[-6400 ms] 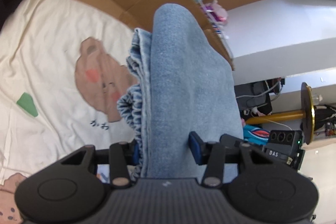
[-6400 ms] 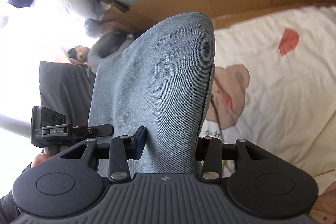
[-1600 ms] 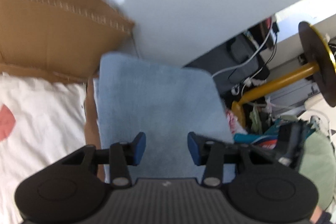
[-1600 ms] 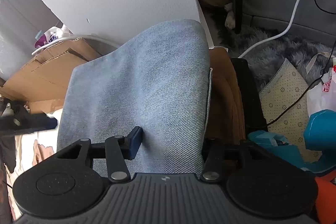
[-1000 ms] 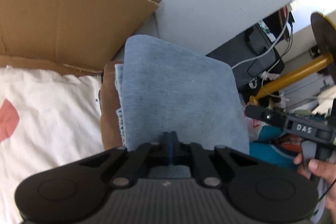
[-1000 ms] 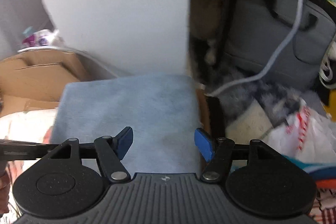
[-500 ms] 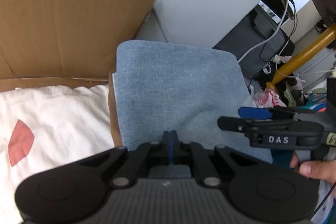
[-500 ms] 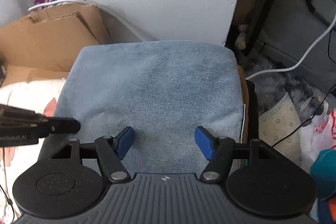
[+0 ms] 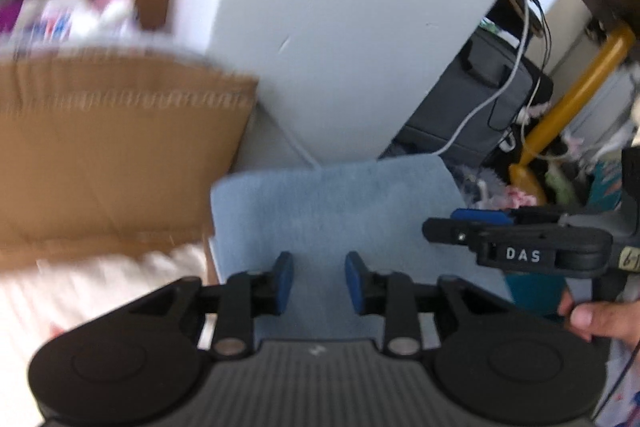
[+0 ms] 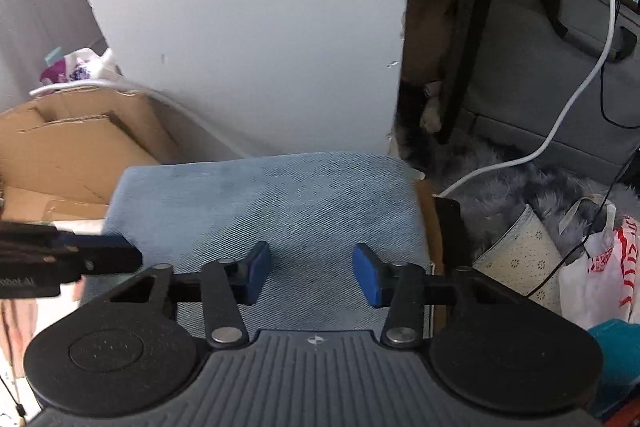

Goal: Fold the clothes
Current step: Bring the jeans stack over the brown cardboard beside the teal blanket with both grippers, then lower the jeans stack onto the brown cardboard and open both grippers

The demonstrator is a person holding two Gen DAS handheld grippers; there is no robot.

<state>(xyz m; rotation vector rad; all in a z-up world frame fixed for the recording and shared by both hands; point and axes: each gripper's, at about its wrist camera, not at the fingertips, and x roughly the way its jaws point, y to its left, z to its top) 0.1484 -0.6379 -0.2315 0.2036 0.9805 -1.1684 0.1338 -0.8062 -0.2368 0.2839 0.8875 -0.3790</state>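
Note:
A folded blue denim garment (image 9: 332, 203) (image 10: 264, 203) lies flat at the foot of a white wall, on top of a brown garment (image 10: 426, 203) whose edge shows at its right side. My left gripper (image 9: 319, 275) hovers over the denim's near part; its jaws are opening and nothing is between them. My right gripper (image 10: 311, 267) is also over the near part of the denim, jaws closing with a wide gap and no cloth pinched. In each wrist view the other gripper shows from the side, the right gripper (image 9: 480, 227) and the left gripper (image 10: 100, 251).
A cardboard box (image 9: 112, 147) (image 10: 60, 147) stands left of the stack, the white wall (image 9: 340, 27) behind it. A grey bag (image 10: 540, 87), a white cable (image 10: 560, 131) and a yellow stand (image 9: 560, 115) crowd the right. A cream sheet (image 9: 100, 291) lies at the lower left. A hand (image 9: 596, 319) holds the right gripper.
The left jaws, shut half a second ago, now stand apart, and that view has shifted and blurred. The right jaws have narrowed and the right gripper has sunk closer to the denim.

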